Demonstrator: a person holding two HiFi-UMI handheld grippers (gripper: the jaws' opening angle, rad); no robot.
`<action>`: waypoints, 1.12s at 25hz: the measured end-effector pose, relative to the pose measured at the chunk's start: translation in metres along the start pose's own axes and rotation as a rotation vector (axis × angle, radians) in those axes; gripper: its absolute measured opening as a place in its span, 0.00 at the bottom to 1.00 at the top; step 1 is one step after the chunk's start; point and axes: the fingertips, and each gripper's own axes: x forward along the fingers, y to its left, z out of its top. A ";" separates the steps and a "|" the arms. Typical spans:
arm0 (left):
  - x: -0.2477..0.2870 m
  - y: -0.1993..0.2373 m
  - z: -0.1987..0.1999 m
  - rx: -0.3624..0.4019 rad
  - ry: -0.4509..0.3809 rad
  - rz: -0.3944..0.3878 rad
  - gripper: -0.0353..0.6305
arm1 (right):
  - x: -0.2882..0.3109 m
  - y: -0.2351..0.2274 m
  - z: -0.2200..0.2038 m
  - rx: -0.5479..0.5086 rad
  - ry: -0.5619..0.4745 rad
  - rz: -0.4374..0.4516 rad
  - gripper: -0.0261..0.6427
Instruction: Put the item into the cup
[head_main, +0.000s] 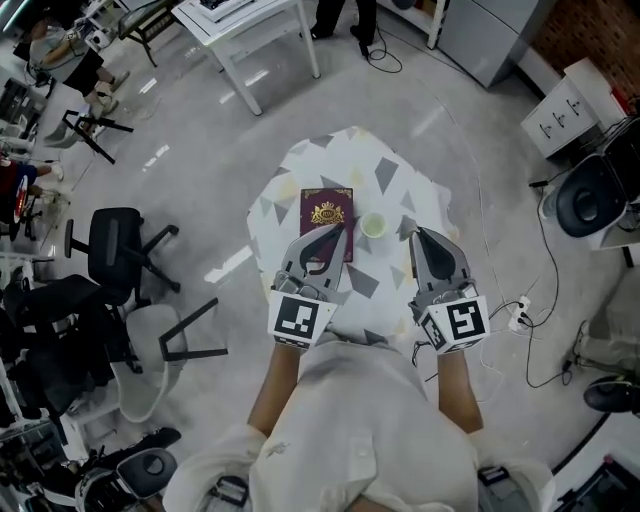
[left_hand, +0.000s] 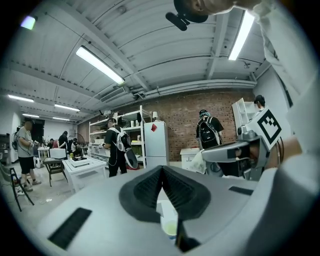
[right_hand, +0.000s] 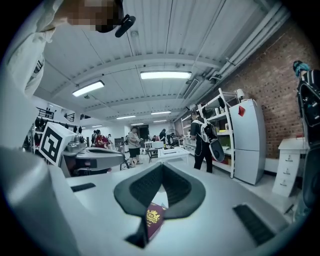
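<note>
A dark red booklet (head_main: 327, 212) with a gold emblem lies flat on the small round table (head_main: 300, 165), which is covered by a white cloth with grey triangles. A small pale cup (head_main: 374, 225) stands upright just right of the booklet. My left gripper (head_main: 336, 231) hovers over the booklet's near right corner, shut and empty. Through the gap beneath its touching tips (left_hand: 162, 169), the cup (left_hand: 170, 228) shows. My right gripper (head_main: 416, 235) is right of the cup, also shut and empty. Below its tips (right_hand: 162, 167) the booklet (right_hand: 154, 220) is visible.
A black office chair (head_main: 115, 245) and a white chair (head_main: 150, 350) stand to the left on the floor. A white table (head_main: 250, 25) is at the back. Cables and a power strip (head_main: 520, 315) lie to the right. People stand in the background.
</note>
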 end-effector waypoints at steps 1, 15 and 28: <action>0.004 0.003 -0.003 -0.005 0.002 -0.005 0.07 | 0.004 -0.001 -0.001 -0.001 0.002 -0.002 0.05; 0.053 0.035 -0.057 -0.076 0.079 -0.097 0.07 | 0.047 -0.018 -0.045 0.048 0.097 -0.083 0.05; 0.076 0.037 -0.107 -0.104 0.170 -0.160 0.07 | 0.063 -0.028 -0.101 0.124 0.195 -0.124 0.05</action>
